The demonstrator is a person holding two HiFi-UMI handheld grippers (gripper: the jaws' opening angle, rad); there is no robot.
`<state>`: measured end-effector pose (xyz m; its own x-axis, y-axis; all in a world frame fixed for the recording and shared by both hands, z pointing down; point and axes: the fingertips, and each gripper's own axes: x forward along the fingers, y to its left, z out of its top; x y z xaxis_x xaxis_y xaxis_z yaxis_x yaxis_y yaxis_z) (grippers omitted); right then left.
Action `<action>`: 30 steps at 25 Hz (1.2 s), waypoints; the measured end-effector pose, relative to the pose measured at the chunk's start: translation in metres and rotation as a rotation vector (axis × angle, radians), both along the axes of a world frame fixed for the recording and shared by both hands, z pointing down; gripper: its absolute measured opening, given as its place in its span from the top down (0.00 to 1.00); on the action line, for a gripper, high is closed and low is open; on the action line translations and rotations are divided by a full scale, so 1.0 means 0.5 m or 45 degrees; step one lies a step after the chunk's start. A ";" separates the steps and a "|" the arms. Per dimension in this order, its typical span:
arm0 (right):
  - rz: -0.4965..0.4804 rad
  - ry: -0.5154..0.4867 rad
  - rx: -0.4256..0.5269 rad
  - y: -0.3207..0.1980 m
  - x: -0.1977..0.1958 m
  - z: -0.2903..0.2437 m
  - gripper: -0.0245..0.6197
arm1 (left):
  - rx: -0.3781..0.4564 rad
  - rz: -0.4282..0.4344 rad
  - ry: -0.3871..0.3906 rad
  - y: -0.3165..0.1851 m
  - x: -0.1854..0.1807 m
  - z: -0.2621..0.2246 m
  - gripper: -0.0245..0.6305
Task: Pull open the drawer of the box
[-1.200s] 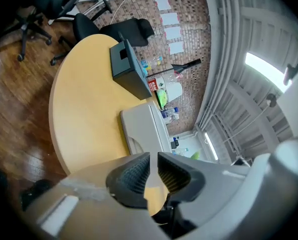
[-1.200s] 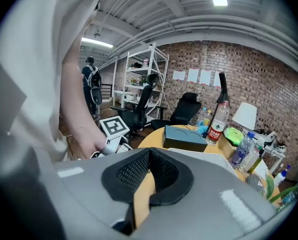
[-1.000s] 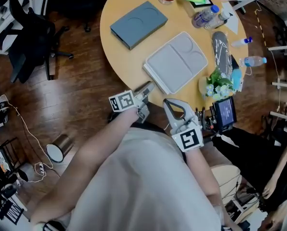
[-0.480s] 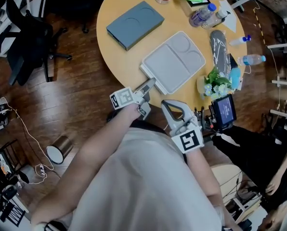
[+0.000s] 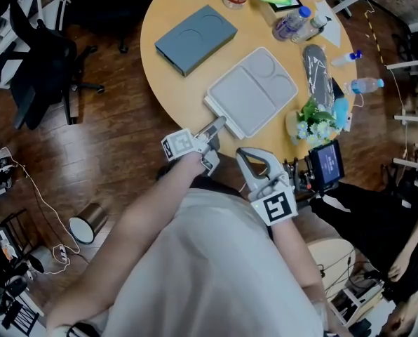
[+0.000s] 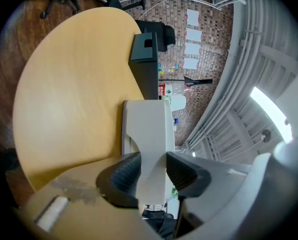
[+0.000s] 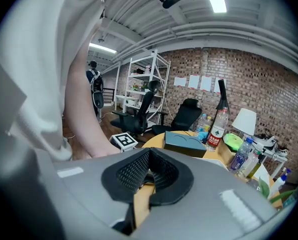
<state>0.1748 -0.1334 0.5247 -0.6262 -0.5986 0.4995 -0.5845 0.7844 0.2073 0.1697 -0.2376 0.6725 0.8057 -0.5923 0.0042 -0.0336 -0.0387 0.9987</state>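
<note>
A flat light grey box (image 5: 254,90) lies on the round yellow table (image 5: 174,83). Its drawer handle (image 6: 146,134) sticks out at the near-left corner. My left gripper (image 5: 212,128) reaches that corner from the table's edge. In the left gripper view the handle sits between the jaws of the left gripper (image 6: 153,171). Both black pads touch it, and the jaws are closing on it. My right gripper (image 5: 247,156) hangs off the table near my body, its tip away from the box. In the right gripper view, the right gripper (image 7: 149,176) holds nothing and its pads meet.
A dark blue-grey flat box (image 5: 195,37) lies at the table's far left. Bottles (image 5: 297,23), a green item and a flower pot (image 5: 314,125) crowd the far and right rim. A screen device (image 5: 328,161) stands at the right, an office chair (image 5: 48,62) and a metal bin (image 5: 86,220) at the left.
My left gripper has edged a little forward to the grey box's near corner. My right gripper has hardly moved.
</note>
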 end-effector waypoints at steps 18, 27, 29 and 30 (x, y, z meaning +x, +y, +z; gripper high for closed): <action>-0.062 0.023 -0.009 0.053 -0.103 0.002 0.96 | -0.059 0.073 -0.006 0.118 -0.127 0.010 0.71; -0.081 0.049 -0.037 0.109 -0.177 0.013 0.96 | -0.101 0.128 0.094 0.184 -0.182 -0.007 0.71; -0.084 0.040 -0.043 0.118 -0.193 0.015 0.96 | -0.084 0.132 0.121 0.192 -0.195 -0.017 0.71; -0.087 0.038 -0.045 0.122 -0.200 0.014 0.96 | -0.083 0.132 0.118 0.196 -0.203 -0.017 0.71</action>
